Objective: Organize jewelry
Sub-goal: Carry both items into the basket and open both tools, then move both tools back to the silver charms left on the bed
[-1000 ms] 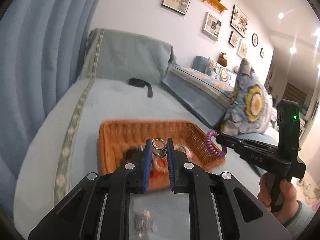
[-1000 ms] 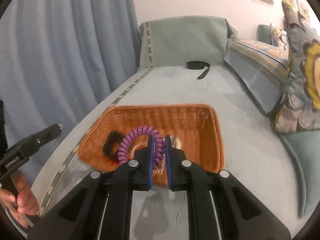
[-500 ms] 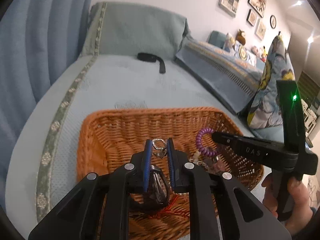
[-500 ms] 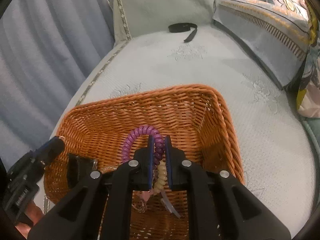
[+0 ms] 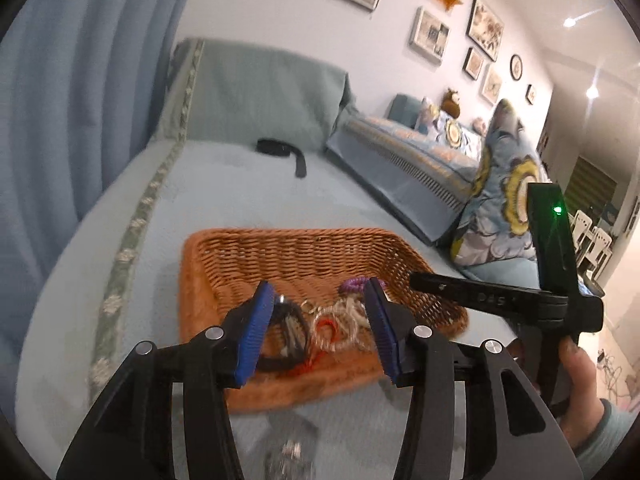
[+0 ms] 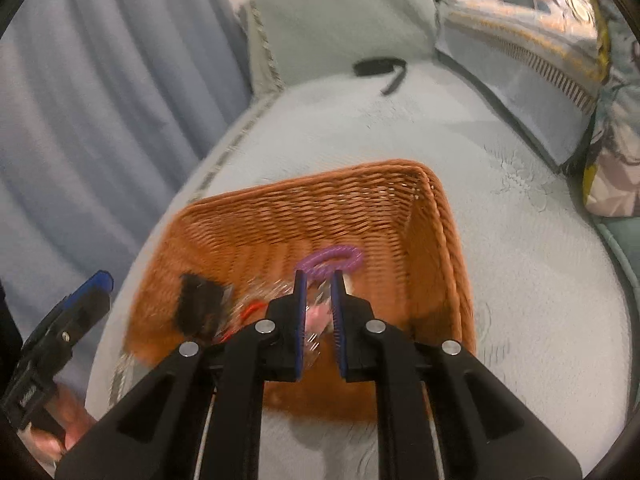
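Purple coil bracelet [image 6: 330,261] lies crosswise in basket [image 6: 440,240], ahead of right gripper [image 6: 320,280]; both grippers' jaws opening, empty; left gripper [image 5: 318,300].

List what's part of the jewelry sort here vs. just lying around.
In the job:
- wicker basket
- purple coil bracelet in it
- jewelry pile in it
- left gripper, jaws opening, nothing between them
- right gripper, jaws opening

Lying about:
- black strap on the sofa
- floral cushion
- wall pictures

Left gripper [image 5: 320,294]: jaws opening, wide apart, nothing clamped. Right gripper [image 6: 320,280]: jaws opening, narrow gap, pointing downward.
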`<move>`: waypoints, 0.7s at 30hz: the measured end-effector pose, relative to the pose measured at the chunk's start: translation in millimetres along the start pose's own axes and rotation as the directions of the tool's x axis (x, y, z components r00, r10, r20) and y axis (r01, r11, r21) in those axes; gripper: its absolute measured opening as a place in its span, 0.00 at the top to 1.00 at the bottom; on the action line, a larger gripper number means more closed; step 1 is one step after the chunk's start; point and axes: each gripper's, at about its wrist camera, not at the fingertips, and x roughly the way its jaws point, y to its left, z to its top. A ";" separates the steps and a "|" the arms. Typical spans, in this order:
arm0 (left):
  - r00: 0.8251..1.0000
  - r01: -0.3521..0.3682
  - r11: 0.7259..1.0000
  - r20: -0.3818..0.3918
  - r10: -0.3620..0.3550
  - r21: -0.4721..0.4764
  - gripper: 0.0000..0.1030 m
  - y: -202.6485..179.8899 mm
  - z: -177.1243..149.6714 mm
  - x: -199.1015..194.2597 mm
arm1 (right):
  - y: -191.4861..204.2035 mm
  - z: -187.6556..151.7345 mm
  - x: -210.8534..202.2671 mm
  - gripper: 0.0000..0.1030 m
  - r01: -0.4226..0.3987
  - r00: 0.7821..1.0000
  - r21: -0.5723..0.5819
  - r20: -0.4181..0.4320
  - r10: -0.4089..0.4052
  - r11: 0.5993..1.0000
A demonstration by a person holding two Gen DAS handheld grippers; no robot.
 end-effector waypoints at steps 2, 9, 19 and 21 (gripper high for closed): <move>1.000 -0.009 1.000 0.020 0.009 0.007 0.53 -0.9 -13.6 -25.7 | 11.3 -17.9 -24.8 0.72 -0.025 0.999 -0.029 0.044 0.026 0.999; 0.997 -0.078 0.997 -0.026 0.078 0.003 0.46 6.9 -65.1 -61.3 | 43.1 -81.7 -53.8 0.59 -0.064 0.995 -0.111 0.069 0.072 0.992; 0.973 -0.113 0.993 -0.199 0.117 0.028 0.46 15.0 -113.6 -34.8 | 59.4 -127.5 -22.5 0.59 -0.031 0.999 -0.144 -0.016 0.029 0.989; 0.970 -0.114 0.993 -0.213 0.118 0.034 0.46 14.7 -113.6 -28.6 | 59.8 -126.7 -19.4 0.59 -0.021 1.000 -0.152 -0.018 0.019 0.988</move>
